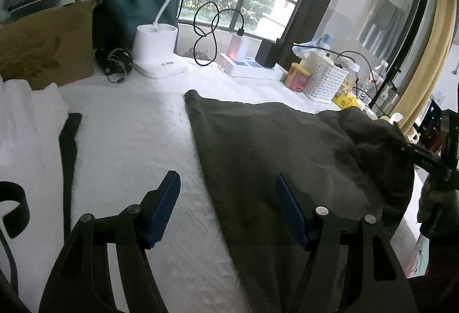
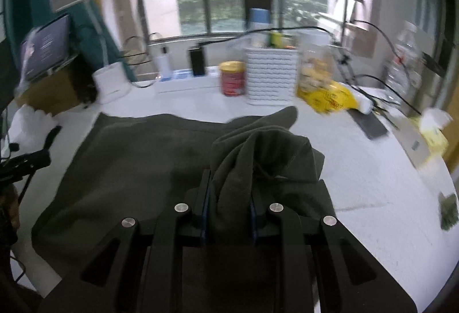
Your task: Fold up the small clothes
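White tabletop (image 2: 358, 169): olive garment (image 2: 129, 163) lies crosswise, corner raised.

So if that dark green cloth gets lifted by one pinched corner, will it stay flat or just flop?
Probably flop: the dark green cloth already bunches and droops where the right gripper pinches it. It looks soft and thick, so likely not slippery. The rest would probably drag across the white table cover.

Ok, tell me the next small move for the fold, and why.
Probably carry the right hand-held gripper across the dark green garment toward its far flat side. It is shut on a bunched edge raised off the white table cover, while the left hand-held gripper hangs open, holding nothing.
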The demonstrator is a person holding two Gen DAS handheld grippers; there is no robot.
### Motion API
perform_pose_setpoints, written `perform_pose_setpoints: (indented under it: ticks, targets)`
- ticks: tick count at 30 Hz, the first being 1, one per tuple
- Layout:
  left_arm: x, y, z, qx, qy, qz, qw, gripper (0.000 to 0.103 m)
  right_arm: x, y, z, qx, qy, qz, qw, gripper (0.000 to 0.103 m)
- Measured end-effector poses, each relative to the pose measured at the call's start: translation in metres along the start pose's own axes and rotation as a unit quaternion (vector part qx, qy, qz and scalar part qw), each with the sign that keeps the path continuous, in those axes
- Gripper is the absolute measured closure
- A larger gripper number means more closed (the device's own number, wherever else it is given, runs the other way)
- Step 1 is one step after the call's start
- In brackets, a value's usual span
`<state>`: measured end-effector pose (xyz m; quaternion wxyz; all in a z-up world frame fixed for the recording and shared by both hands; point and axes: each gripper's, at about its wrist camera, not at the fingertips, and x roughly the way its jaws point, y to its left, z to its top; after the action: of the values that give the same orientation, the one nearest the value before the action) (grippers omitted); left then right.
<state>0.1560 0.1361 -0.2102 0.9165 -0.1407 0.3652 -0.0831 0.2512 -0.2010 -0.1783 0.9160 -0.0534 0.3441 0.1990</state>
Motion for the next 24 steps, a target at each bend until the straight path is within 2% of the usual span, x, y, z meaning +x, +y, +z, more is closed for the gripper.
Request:
perform_pose_setpoints:
  ticks: [14, 24]
  targets:
    - [-0.026, 0.028, -0.020, -0.031, -0.011, 0.009, 0.9994, 0.034, 0.034, 0.084, 0.001, -0.068, 0.032, 0.063, 0.995, 0.080]
    - [-0.037, 0.036, -0.028, -0.039, -0.017, 0.015, 0.9990, 0.034, 0.052, 0.145, -0.011, -0.136, 0.064, 0.091, 0.985, 0.082]
